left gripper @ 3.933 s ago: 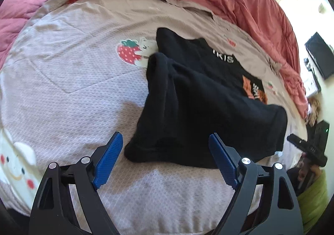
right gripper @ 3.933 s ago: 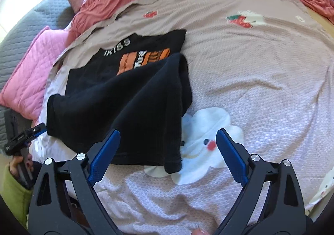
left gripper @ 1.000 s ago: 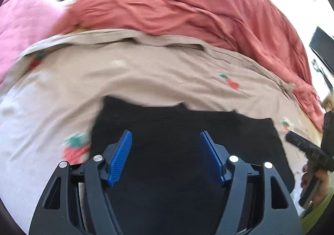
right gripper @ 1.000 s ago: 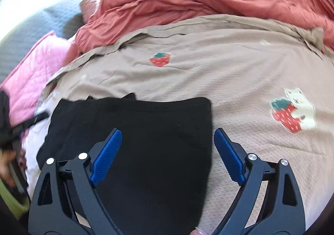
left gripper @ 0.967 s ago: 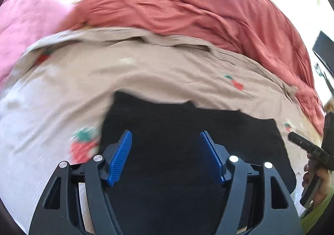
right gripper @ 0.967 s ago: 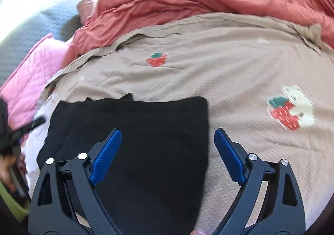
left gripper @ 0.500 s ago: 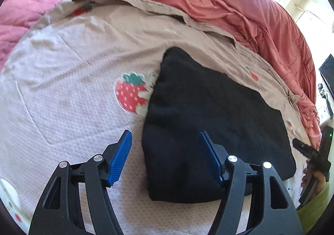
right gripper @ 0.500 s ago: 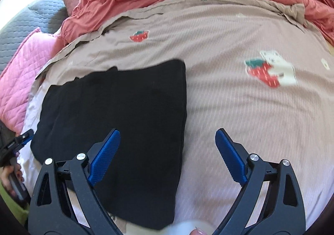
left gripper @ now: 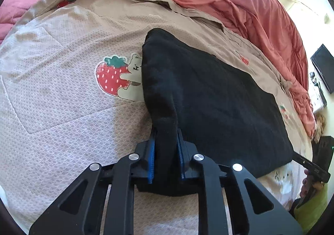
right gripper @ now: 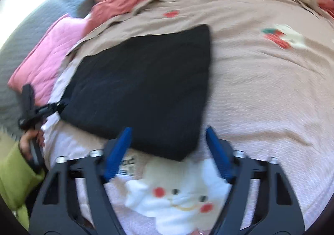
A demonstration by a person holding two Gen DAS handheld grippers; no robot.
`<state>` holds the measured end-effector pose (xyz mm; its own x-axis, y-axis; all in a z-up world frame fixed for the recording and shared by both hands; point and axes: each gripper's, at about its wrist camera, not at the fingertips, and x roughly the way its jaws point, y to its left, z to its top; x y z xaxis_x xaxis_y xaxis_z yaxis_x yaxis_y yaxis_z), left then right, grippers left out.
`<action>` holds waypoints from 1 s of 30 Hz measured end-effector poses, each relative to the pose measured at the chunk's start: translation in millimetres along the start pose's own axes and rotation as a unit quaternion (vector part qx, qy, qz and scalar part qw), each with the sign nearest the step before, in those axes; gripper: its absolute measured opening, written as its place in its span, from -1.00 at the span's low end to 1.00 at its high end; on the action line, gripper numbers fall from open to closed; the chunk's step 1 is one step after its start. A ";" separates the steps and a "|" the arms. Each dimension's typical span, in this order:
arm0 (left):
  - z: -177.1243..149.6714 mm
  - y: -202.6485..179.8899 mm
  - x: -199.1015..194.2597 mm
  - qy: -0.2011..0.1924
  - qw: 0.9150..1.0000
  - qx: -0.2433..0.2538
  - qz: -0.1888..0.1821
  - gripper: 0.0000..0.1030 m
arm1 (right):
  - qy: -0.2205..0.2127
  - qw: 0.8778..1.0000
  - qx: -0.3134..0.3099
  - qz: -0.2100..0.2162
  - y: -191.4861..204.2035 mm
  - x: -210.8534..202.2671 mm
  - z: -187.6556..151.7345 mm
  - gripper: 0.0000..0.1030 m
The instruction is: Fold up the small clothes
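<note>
A bed [left gripper: 62, 109] wears a beige sheet printed with strawberries, a rumpled coral duvet [left gripper: 229, 5] heaped behind. Sunlight floods the pale wall [left gripper: 309, 15], where a dark screen [left gripper: 322, 67] hangs.

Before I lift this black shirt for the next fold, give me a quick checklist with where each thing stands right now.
1. Left gripper clamped on the black shirt's near corner, jaws closing: ok.
2. Right gripper gripping its corner: not ok, jaws closing but pads not yet pressing on the cloth.
3. Shirt folded flat, no sleeves sticking out: ok.
4. Bedspread smooth around the shirt: ok.
5. Layers caught evenly in the left grip: cannot tell.
</note>
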<state>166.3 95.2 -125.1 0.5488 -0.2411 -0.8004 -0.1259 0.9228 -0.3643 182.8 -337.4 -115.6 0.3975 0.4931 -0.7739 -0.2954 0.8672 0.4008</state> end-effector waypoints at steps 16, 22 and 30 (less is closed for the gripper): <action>-5.4 22.0 -6.6 0.004 1.000 -0.023 -0.016 -0.51 | 0.061 0.994 -0.091 0.014 15.0 7.7 1.8 -0.50; -4.6 20.1 -6.1 0.002 1.000 -0.019 -0.011 -0.48 | 0.138 0.979 -0.145 -0.047 16.8 11.5 -12.4 -0.64; 16.8 -5.5 -57.2 -0.074 0.997 0.015 0.002 -0.56 | 0.086 0.978 -0.169 -0.083 31.0 -12.8 -8.7 -0.36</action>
<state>149.4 109.0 -69.3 0.6643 -0.1919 -0.7224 -0.1053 0.9328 -0.3447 161.0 -317.4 -97.6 0.3216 0.3030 -0.8971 -0.5206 0.8479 0.0997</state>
